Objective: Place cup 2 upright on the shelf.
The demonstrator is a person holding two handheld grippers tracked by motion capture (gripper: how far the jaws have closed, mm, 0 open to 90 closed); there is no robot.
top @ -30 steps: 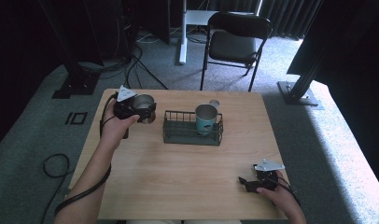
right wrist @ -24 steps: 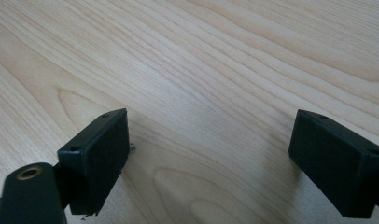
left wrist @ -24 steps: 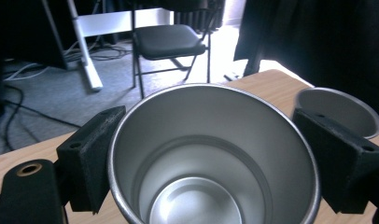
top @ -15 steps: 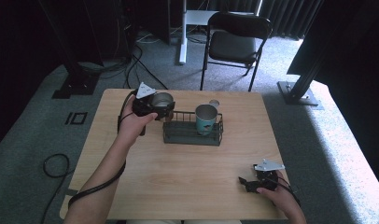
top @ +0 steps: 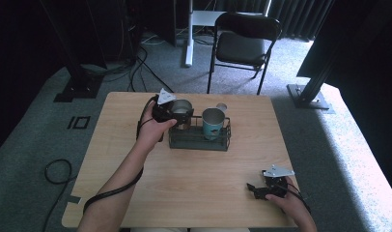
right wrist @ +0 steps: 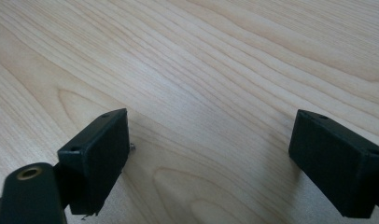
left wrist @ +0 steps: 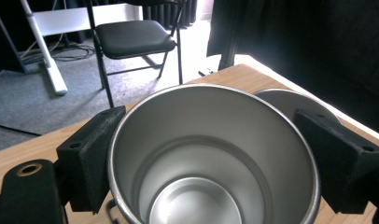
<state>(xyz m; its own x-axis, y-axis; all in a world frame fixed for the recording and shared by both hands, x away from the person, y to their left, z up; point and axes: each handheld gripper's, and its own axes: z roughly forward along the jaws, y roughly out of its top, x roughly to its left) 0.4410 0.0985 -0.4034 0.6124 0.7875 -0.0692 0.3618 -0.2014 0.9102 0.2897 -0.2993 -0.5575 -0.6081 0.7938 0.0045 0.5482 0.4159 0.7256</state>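
The left gripper [top: 177, 114] is clamped on a bare round steel cup [top: 182, 107], held above the left end of the dark wire basket [top: 199, 141] near the wooden table's [top: 136, 193] far edge. A teal-banded steel cup [top: 213, 123] already stands inside, so lower this one straight into the free left space, upright, clearing the rim. The right gripper [top: 259, 189] rests near the near right corner, pads [right wrist: 96, 154] apart, holding nothing.

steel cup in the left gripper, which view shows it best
The left gripper view: the steel cup sits close up between both pads, empty inside. The high view shows it small at the wire basket's left end, partly hidden by the left gripper.
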